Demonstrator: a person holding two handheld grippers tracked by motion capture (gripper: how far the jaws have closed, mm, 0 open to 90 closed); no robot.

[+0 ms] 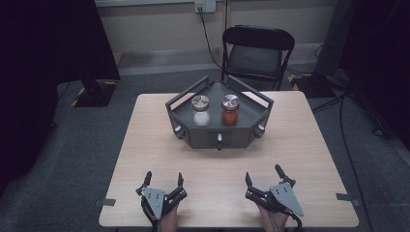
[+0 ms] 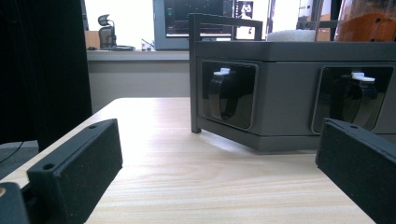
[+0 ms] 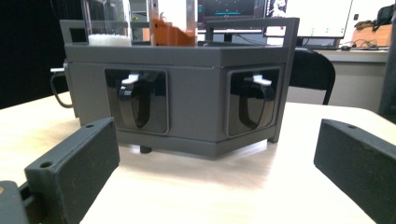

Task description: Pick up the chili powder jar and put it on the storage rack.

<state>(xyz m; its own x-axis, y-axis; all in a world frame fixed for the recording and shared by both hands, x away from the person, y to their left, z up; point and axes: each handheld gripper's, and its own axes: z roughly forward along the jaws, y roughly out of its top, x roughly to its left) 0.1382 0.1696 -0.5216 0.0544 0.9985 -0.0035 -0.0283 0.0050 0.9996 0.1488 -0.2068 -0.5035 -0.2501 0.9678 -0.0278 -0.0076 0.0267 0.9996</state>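
A dark grey angular rack [image 1: 218,134] stands at the table's far middle. On it are a jar of white powder [image 1: 200,111] and a jar of orange-red powder [image 1: 230,110], both with metal lids. Black latch handles [image 1: 220,140] sit in its front faces. My left gripper [image 1: 164,178] rests open near the front edge, left of centre, and my right gripper [image 1: 263,174] rests open right of centre. In the left gripper view the open gripper [image 2: 219,163] faces the rack [image 2: 285,93]. In the right gripper view the open gripper [image 3: 215,158] faces two handles [image 3: 137,100].
The light wooden table [image 1: 145,145] has bare surface between the grippers and the rack. A black folding chair [image 1: 256,50] stands behind the table. Cables run along the floor at the right [image 1: 348,145]. Dark curtains hang at the left.
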